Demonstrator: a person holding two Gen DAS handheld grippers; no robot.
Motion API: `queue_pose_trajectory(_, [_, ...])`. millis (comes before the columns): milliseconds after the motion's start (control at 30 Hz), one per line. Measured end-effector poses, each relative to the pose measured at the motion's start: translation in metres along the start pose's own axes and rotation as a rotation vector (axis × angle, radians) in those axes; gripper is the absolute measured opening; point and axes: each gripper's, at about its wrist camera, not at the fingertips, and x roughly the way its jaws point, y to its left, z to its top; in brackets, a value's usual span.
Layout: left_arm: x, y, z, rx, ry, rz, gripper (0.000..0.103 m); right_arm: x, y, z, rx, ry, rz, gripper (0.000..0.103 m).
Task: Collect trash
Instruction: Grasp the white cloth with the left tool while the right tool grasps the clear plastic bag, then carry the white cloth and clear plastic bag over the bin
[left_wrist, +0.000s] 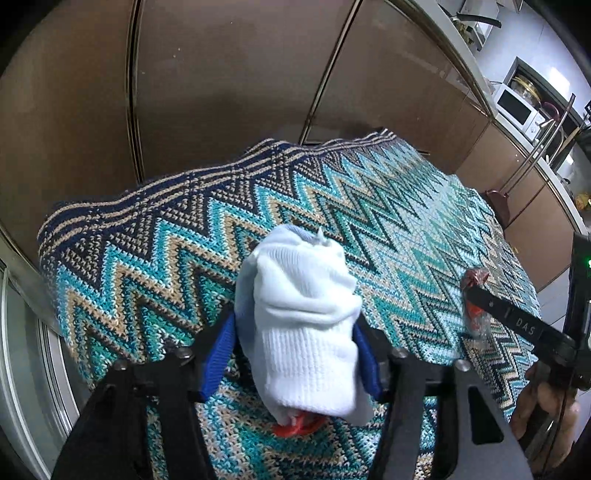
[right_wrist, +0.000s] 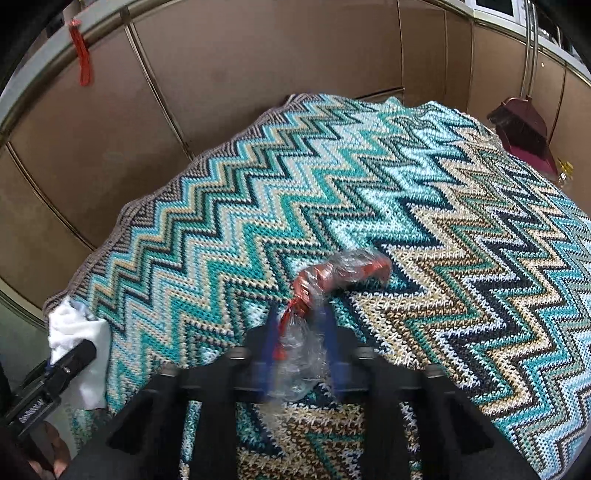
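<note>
Open blanket ahead, panels beyond

Ahead of each gripper the zigzag blanket (right_wrist: 424, 206) lay bare; brown wall panels (left_wrist: 229, 81) blocked its far edge.

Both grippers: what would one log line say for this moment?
left gripper: shut on white sock | right gripper: shut on plastic wrapper | both over zigzag blanket

Blanket (left_wrist: 369, 206): zigzag knit in teal, navy and tan, spread beneath both claws.
Panels (left_wrist: 221, 74): brown, brass-trimmed, beyond the blanket.
Microwave (left_wrist: 517, 107): white, far right, up high.
Dustpan (right_wrist: 524, 136): maroon, far right.
Tassel (right_wrist: 84, 55): red, upper left.
</note>
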Motion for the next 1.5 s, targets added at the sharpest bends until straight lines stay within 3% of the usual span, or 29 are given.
queue_pose_trajectory(67, [-0.002,-0.001,0.0,0.0,0.001,-0.014,0.043,-0.005,-0.001,-0.003,0.001,-0.01,-0.004,0.009])
queue_pose_trajectory(233, [-0.012,0.001,0.001,-0.008,0.012,-0.068,0.037,-0.036,0.003,-0.011,-0.034,-0.048,-0.02,0.007])
queue_pose_trajectory(567, [-0.077,0.006,0.01,0.01,-0.08,-0.164,0.036,-0.128,0.014,-0.03,-0.064,-0.17,-0.05,0.007])
queue_pose_trajectory(967, [-0.145,-0.032,0.003,0.078,-0.185,-0.272,0.036,-0.205,0.014,-0.063,-0.066,-0.269,-0.065,0.007])
queue_pose_trajectory(1267, [-0.158,-0.09,-0.005,0.173,-0.194,-0.307,0.036,-0.229,-0.027,-0.074,-0.008,-0.302,-0.078,0.007])
queue_pose_trajectory(1500, [-0.143,-0.154,-0.016,0.273,-0.149,-0.311,0.036,-0.238,-0.098,-0.09,0.09,-0.318,-0.106,0.007])
